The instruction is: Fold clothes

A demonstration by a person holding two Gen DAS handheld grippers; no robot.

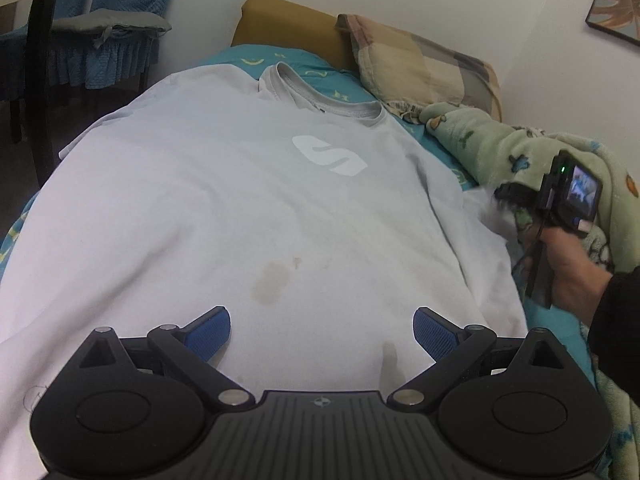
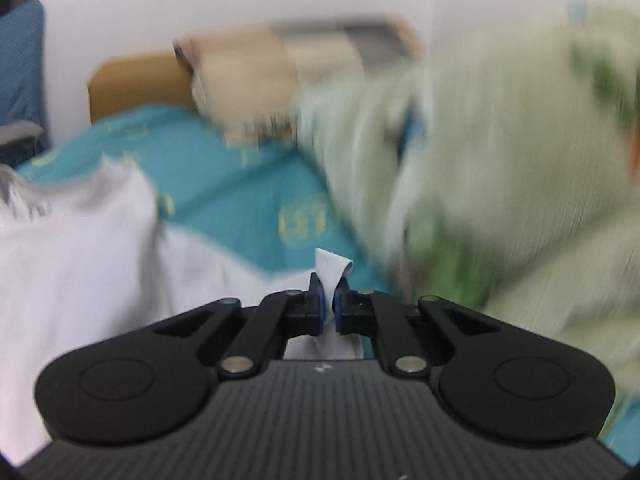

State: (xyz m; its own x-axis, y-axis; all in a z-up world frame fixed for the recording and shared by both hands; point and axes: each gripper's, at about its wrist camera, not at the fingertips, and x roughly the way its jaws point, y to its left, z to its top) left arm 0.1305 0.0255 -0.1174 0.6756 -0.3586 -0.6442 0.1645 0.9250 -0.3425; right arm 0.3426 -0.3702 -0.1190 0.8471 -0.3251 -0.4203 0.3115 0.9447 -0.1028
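From the left wrist view, a pale grey-white cotton T-shirt (image 1: 248, 208) lies spread front-up over a teal bedsheet printed with yellow marks (image 1: 320, 65), its ribbed collar (image 1: 320, 94) toward the headboard; a white rounded logo shaped like an S (image 1: 330, 156) sits on the chest, with no other writing legible; yellowish-brown stains (image 1: 272, 280) mark the lower front, and a fainter one lies nearer the hem; the left gripper (image 1: 322, 330) hangs over the hem with its blue-padded fingers (image 1: 210, 330) spread wide and nothing between them; at the right edge of the bed the right gripper (image 1: 504, 196), held in a bare hand (image 1: 568, 268) with a dark sleeve, sits at the shirt's sleeve, its small screen lit; a pale green fleece blanket with cartoon prints (image 1: 520, 148) is heaped just beside it; a beige patchwork pillow (image 1: 420, 64) leans on a mustard-brown headboard (image 1: 288, 24); a chair draped in blue quilted fabric (image 1: 100, 20) stands off the bed's left.

From the right wrist view, much is blurred; the right gripper (image 2: 329, 306) has its blue pads pressed together on a small fold of the shirt's white fabric (image 2: 330, 270), which pokes up beyond the tips; the rest of the T-shirt (image 2: 80, 240) bunches at the left over the teal sheet (image 2: 224, 184), whose yellow print cannot be read; the green blanket (image 2: 500, 160) crowds the right side, close against the clamped fingers.
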